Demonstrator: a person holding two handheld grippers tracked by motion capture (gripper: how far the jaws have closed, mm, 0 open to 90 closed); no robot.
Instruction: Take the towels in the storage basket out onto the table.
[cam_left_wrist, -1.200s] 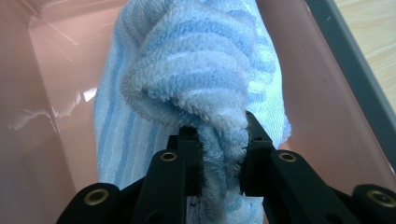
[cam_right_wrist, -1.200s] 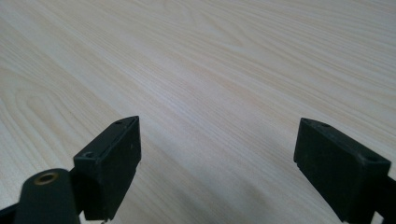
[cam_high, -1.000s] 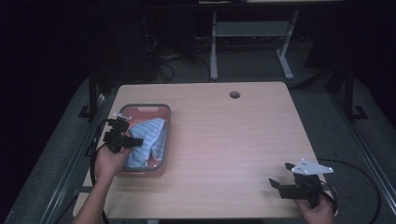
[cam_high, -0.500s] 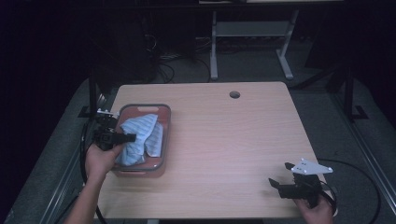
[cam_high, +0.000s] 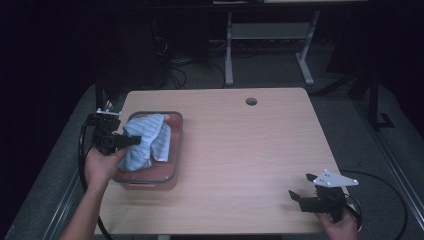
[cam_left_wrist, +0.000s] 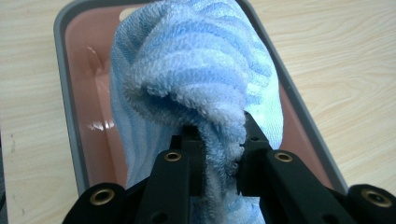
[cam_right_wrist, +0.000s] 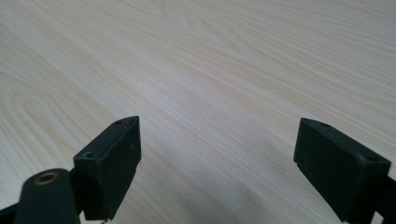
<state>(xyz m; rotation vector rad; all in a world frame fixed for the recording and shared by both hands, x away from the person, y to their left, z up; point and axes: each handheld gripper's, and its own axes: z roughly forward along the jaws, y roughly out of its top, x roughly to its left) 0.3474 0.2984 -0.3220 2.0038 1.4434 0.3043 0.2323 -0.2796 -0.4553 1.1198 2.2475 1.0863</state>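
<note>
A light blue striped towel (cam_high: 147, 140) (cam_left_wrist: 196, 79) lies bunched in a pink tray with a grey rim (cam_high: 178, 145) (cam_left_wrist: 70, 107) on the left side of the wooden table. My left gripper (cam_high: 131, 141) (cam_left_wrist: 219, 154) is shut on a fold of the towel and holds that part raised over the tray. My right gripper (cam_high: 300, 194) (cam_right_wrist: 217, 158) stands open near the table's front right corner, with nothing between its jaws and bare tabletop under it.
The wooden table (cam_high: 250, 150) has a round cable hole (cam_high: 251, 101) near its far edge. Cables trail from both grippers off the table's sides. A metal stand (cam_high: 265, 45) and cables sit on the dark floor behind.
My left gripper has pulled back toward the left with the towel, drawing it up and toward the tray's left side. The right gripper has stayed where it was.
</note>
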